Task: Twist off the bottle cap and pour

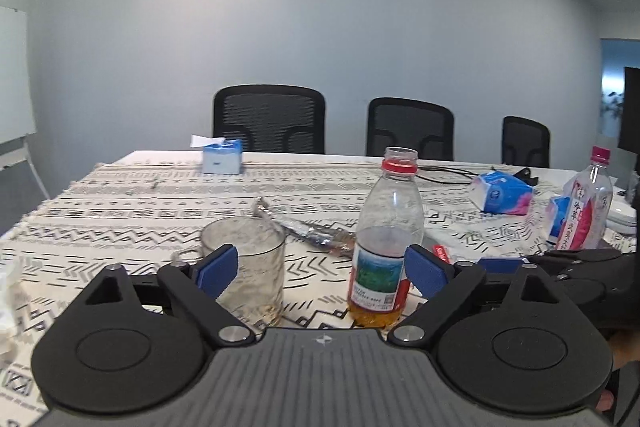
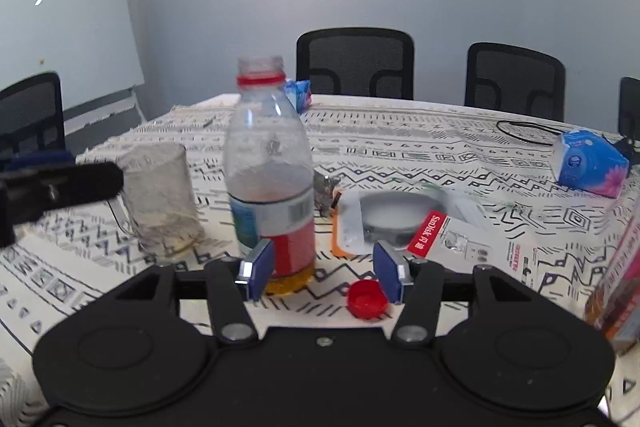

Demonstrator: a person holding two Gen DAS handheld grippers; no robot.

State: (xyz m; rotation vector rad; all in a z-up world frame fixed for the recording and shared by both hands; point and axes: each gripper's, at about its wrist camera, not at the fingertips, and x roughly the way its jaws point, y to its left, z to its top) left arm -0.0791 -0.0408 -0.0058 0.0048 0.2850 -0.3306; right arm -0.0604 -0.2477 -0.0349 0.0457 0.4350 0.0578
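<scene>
Partly behind wide-apart left jaws, bottle (image 1: 386, 239) stands uncapped; right jaws apart, cap (image 2: 366, 299) loose.

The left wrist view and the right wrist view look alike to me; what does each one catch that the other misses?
Only the left wrist view shows the blue tissue box at the far edge and a pink-capped bottle on the right. Only the right wrist view shows the red cap lying on the cloth, a SanDisk package and a whiteboard. Both show the uncapped bottle holding a little amber liquid, the glass mug, the patterned tablecloth and black chairs. Each gripper's jaws stand open and empty.
</scene>
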